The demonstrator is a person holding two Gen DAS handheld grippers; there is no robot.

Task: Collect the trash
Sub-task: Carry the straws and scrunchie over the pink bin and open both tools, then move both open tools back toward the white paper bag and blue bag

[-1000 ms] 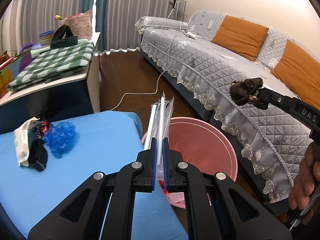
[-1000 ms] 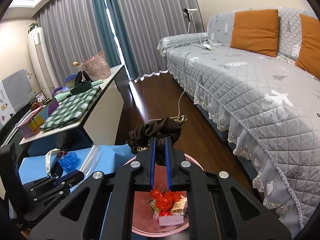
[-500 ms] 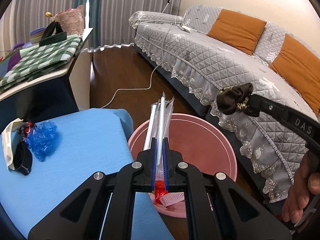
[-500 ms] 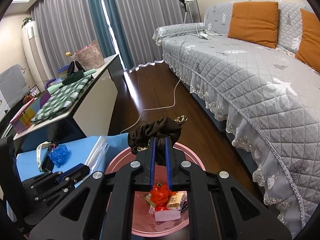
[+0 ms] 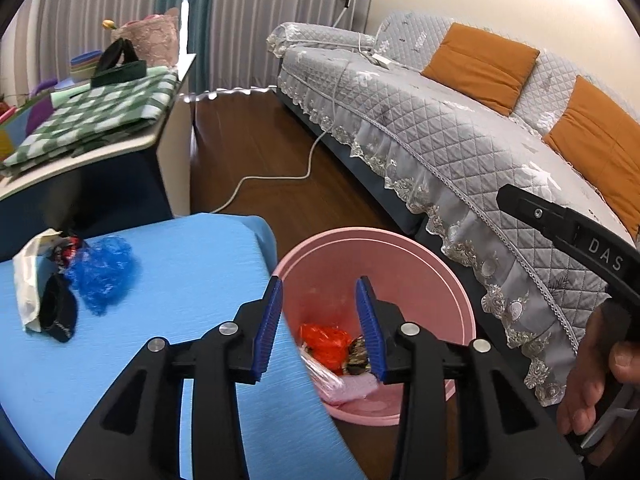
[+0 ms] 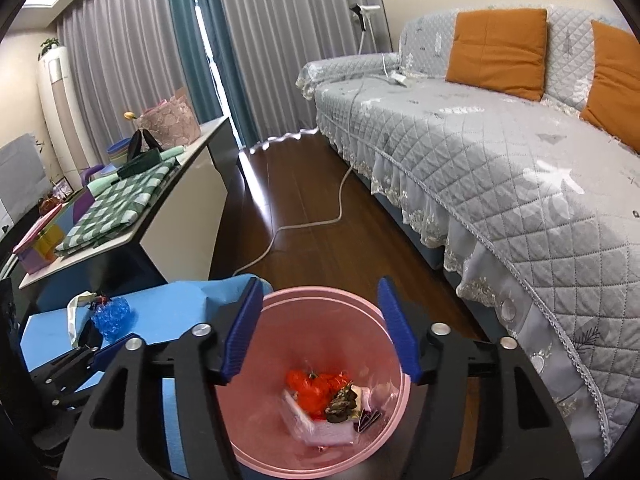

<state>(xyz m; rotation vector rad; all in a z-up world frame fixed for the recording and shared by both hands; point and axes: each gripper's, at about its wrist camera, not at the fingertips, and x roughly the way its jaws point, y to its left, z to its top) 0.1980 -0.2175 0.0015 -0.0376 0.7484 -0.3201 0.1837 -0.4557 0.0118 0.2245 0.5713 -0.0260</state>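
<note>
A pink bin [image 5: 420,264] [image 6: 384,432] stands on the floor beside the blue table [image 5: 180,280] [image 6: 168,312]. It holds red wrapping [image 6: 316,386], a clear plastic wrapper [image 6: 304,420] and a dark brown scrap [image 6: 340,400]. My left gripper [image 5: 319,328] is open and empty over the table's right edge and the bin. My right gripper [image 6: 320,332] is open and empty above the bin. A blue crumpled wrapper [image 5: 102,270] [image 6: 112,316], a white wrapper [image 5: 28,272] and a black item [image 5: 60,312] lie on the table at left.
A grey quilted sofa [image 5: 460,132] [image 6: 500,152] with orange cushions runs along the right. A white cable [image 5: 280,178] lies on the wood floor. A low cabinet [image 5: 100,136] with a green checked cloth stands behind the table.
Both grippers have opened. The clear plastic wrapper left the left gripper and the dark brown scrap left the right one; both now lie in the bin.
</note>
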